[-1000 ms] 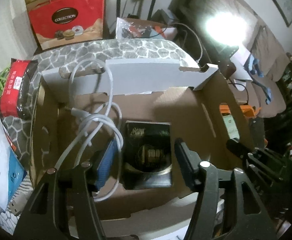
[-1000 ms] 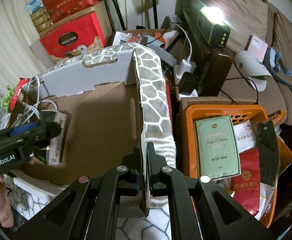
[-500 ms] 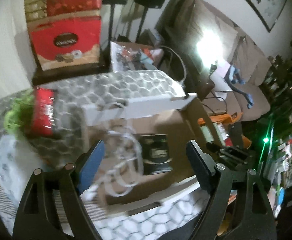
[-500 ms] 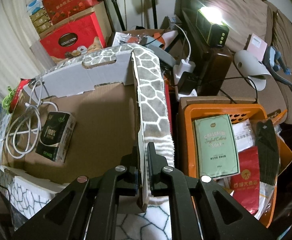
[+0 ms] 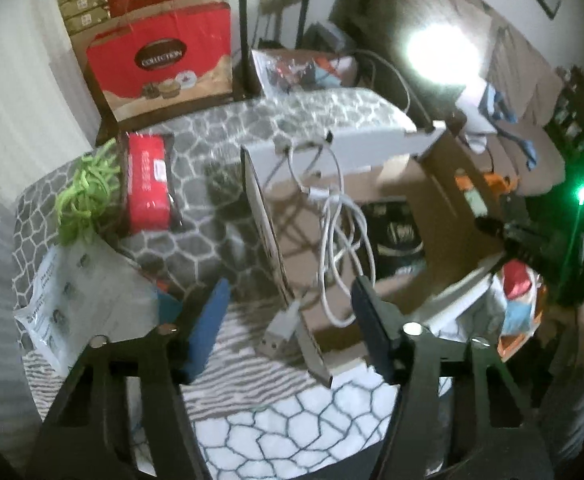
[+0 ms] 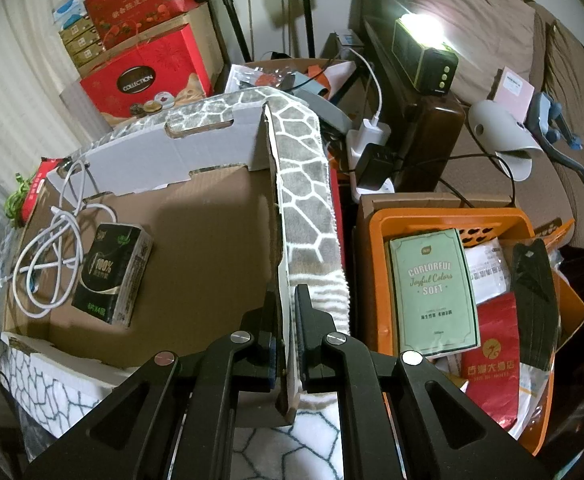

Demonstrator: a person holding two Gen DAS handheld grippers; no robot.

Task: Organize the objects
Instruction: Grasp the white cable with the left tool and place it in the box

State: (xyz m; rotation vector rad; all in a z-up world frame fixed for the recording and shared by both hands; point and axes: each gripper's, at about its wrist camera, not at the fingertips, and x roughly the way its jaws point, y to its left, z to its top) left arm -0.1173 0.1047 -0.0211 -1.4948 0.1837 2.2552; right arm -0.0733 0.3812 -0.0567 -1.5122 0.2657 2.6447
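Hovering wide apart and empty, the left gripper [image 5: 287, 320] sits above the near-left corner of the cardboard box [image 5: 424, 184]. Left wall of the box runs straight ahead between the two fingers. White cable [image 5: 344, 236] lies coiled inside, just ahead and a bit right of the tool, its plug end [image 5: 279, 332] draped over the wall close to the fingertips. Dark tissue pack [image 5: 396, 228] sits further ahead-right, beside the cable. Red packet [image 5: 147, 184] and green string bundle [image 5: 87, 192] lie outside the box, ahead-left on the patterned cloth [image 5: 219, 128]; a white plastic bag [image 5: 83, 300] is nearer, left of the tool. View is blurry.

Right wrist view: right gripper [image 6: 287, 332] is pinched narrow on the box's right wall, with the cloth draped over that wall just ahead. Cable and tissue pack rest on the box floor, ahead-left. An orange basket [image 6: 376, 240] of packets is to the right.

Handling guess: red packet looks light, soft, a bit slick; pinch across its narrow middle. String is limp and tangly, so grab the clump. Cable is floppy; take it at the coil crossing, not the plug.
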